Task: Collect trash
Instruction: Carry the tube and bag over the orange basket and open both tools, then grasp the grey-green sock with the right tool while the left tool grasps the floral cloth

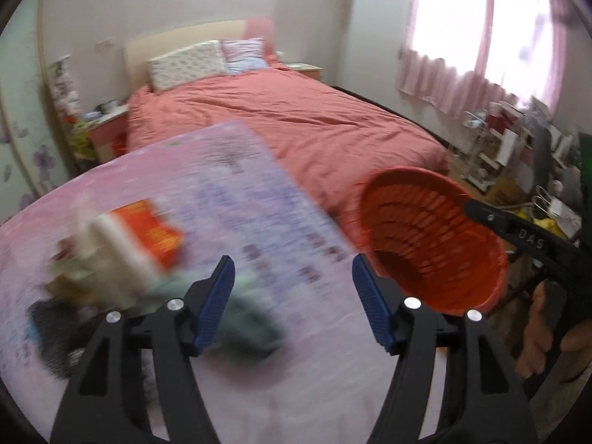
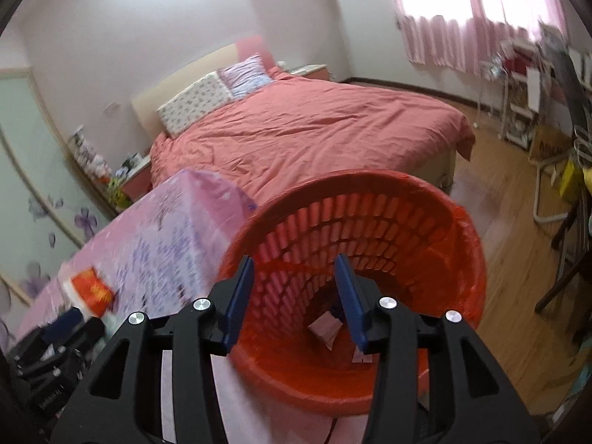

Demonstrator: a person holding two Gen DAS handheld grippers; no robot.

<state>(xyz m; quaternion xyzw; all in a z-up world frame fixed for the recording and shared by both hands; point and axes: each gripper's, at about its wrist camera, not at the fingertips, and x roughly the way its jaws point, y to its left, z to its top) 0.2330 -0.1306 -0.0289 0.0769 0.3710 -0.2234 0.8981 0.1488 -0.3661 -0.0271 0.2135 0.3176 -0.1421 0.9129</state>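
Left gripper (image 1: 293, 277): black arms, blue pads, jaws apart, nothing between them, pointing down at slant. Right gripper (image 2: 294, 288): same build, jaws apart but narrower gap than left, nothing clamped between pads, also tilted downward. In left wrist view, right gripper's black body enters from right edge, held by hand (image 1: 544, 336), fingers wrapped around handle. Left hand itself not visible.

Red slatted wastebasket (image 2: 370, 259), lined with red bag, tilted beside pink-covered table (image 2: 155, 244), contains pink wrapper (image 2: 325, 327) at bottom.
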